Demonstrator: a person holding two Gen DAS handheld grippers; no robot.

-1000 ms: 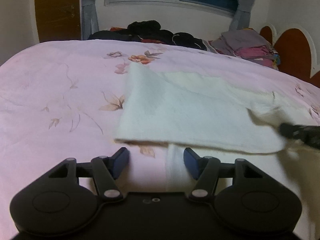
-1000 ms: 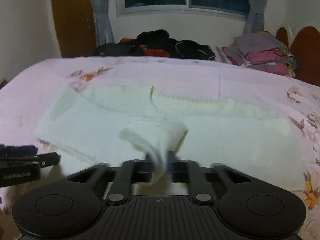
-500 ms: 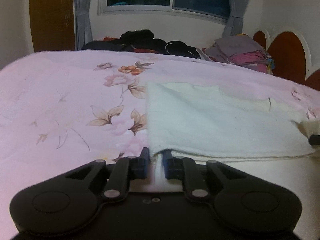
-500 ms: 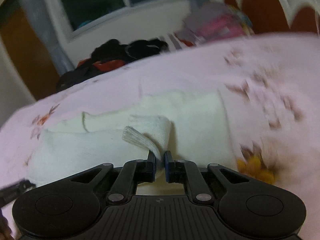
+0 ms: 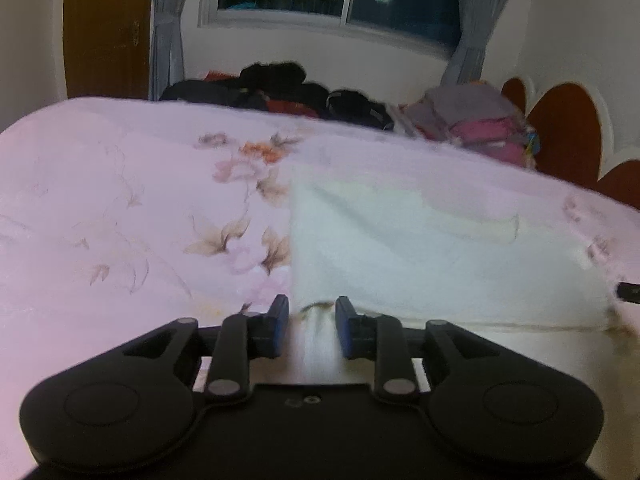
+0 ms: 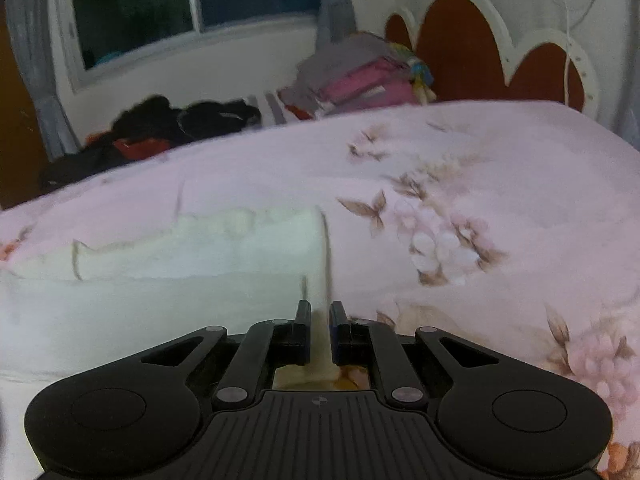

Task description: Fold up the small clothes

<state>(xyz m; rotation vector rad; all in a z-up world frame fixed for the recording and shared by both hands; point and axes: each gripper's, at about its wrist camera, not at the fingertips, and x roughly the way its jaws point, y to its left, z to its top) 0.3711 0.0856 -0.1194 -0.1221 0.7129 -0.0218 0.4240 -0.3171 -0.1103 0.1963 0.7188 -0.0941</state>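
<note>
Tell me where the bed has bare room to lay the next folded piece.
Bare pink bedsheet lies left of the white garment, and more right of it, toward the headboard. The far edge is crowded: dark clothes and a folded stack.
</note>
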